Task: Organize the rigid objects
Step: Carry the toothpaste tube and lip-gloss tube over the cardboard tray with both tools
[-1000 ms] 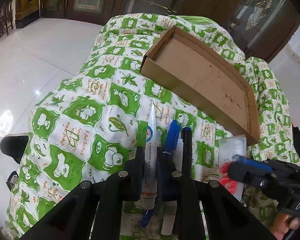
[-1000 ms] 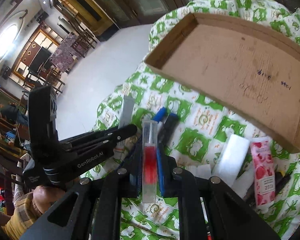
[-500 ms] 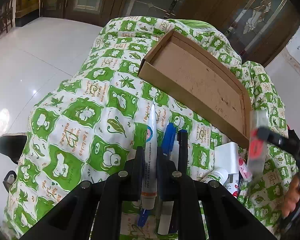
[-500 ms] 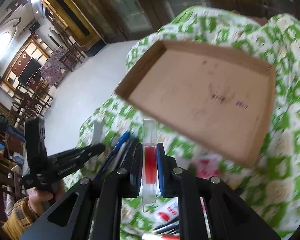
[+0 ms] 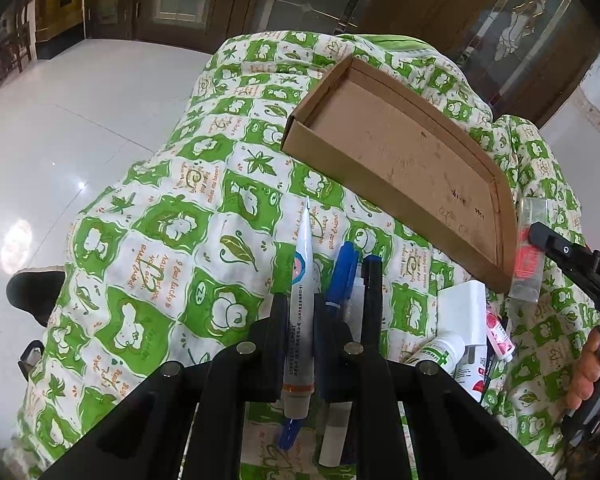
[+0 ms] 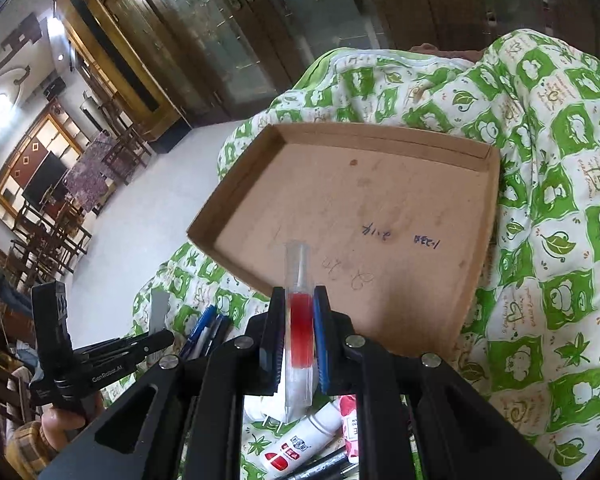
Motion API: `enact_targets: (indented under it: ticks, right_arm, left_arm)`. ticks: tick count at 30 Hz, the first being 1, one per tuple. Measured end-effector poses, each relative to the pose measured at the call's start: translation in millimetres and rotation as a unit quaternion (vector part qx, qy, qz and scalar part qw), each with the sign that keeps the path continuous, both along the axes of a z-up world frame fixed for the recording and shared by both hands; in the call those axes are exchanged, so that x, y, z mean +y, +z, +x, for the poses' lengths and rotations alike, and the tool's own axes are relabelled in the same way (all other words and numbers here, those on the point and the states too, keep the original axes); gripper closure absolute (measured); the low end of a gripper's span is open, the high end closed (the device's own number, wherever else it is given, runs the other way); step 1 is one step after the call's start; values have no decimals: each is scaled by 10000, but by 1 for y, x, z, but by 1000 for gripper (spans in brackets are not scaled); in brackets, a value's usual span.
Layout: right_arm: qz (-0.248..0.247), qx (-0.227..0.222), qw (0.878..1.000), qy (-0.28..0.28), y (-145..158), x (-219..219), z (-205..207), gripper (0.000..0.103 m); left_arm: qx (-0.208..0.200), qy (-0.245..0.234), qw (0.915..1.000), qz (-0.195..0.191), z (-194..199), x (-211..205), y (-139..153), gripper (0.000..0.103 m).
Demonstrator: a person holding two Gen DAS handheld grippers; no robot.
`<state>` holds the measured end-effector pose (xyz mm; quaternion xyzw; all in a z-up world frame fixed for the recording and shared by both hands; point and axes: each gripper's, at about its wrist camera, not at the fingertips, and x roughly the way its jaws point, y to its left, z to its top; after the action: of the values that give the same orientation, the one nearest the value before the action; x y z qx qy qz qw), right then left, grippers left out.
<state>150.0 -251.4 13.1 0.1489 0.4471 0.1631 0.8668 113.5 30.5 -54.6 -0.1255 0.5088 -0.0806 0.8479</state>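
Observation:
My left gripper (image 5: 298,312) is shut on a white ointment tube (image 5: 302,280) and holds it above the green patterned cloth, short of the cardboard tray (image 5: 400,148). My right gripper (image 6: 298,308) is shut on a clear tube with red inside (image 6: 299,320) and holds it over the near edge of the empty cardboard tray (image 6: 380,184). The right gripper with its tube (image 5: 530,252) shows at the tray's right end in the left wrist view. The left gripper (image 6: 156,340) shows at the left in the right wrist view.
Blue and black pens (image 5: 356,276) lie on the cloth under my left gripper. A white block (image 5: 462,312), a small white bottle (image 5: 436,354) and a pink tube (image 5: 498,332) lie near the tray's right corner. The cloth (image 5: 140,240) drops off to a white floor at left.
My right gripper has carried the red-filled tube up and forward from the pile to over the tray's near edge. My left gripper has held the ointment tube, lifting slightly.

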Motion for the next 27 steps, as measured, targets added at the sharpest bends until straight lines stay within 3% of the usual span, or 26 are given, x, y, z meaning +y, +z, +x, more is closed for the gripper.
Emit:
enact_targets:
  ticks: [4, 16, 27]
  right_arm:
    - [81, -135, 9998, -133, 6, -8, -3, 90]
    - [546, -147, 9966, -593, 7, -48, 7, 90]
    - [600, -53, 9966, -567, 8, -50, 12, 90]
  left_arm:
    - [-56, -76, 9999, 52, -1, -9, 9, 92]
    - [-399, -448, 9973, -420, 19, -51, 52, 92]
    - [-367, -616, 9963, -480, 52, -78, 55, 92]
